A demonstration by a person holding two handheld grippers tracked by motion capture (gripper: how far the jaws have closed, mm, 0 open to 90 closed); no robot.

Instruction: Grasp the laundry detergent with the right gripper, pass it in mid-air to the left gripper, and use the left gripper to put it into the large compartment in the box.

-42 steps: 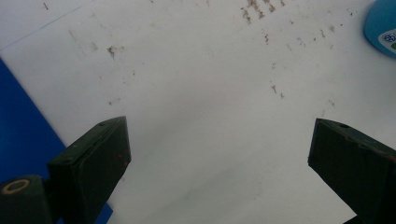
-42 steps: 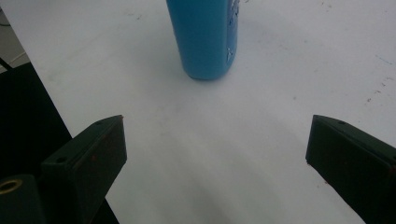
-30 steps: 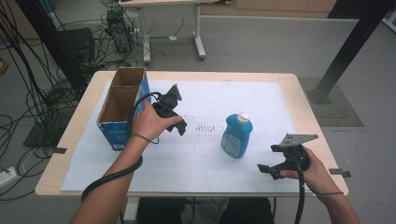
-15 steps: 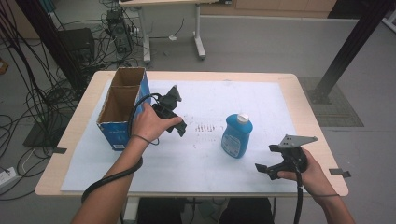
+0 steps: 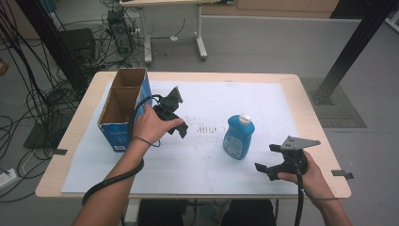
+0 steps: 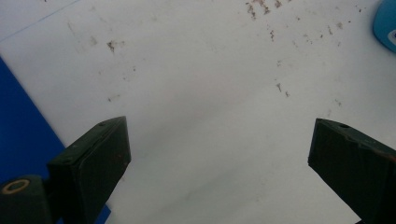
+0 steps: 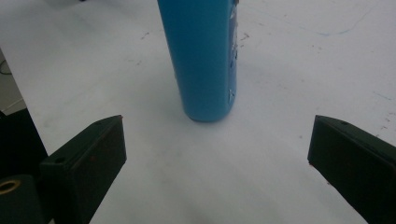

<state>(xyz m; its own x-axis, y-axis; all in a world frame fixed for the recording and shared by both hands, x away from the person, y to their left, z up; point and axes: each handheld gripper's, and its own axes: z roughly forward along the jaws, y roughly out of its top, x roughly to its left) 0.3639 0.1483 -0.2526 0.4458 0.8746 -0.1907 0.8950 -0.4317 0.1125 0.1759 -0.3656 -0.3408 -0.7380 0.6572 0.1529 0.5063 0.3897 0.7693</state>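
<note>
A blue bottle (image 5: 239, 137) with a white cap stands upright on the white sheet, right of centre. My right gripper (image 5: 267, 157) hovers just to its near right, open and empty, jaws pointing toward it. In the right gripper view the bottle (image 7: 203, 60) stands straight ahead, beyond the wide-spread jaws of the right gripper (image 7: 217, 123). My left gripper (image 5: 181, 113) is open beside an open-topped blue cardboard box (image 5: 115, 136) and holds nothing. The left gripper view has the left gripper (image 6: 219, 126) over bare sheet, the box wall (image 6: 18, 135) at left and the bottle's edge (image 6: 386, 23) at top right.
The white sheet (image 5: 211, 160) covers most of the wooden table (image 5: 301, 108) and carries small brown specks (image 5: 207, 128) near its middle. Cables and equipment lie on the floor to the left, and a black post stands beyond the right end.
My right gripper has drifted slightly left, closer to the bottle. The left gripper has barely moved.
</note>
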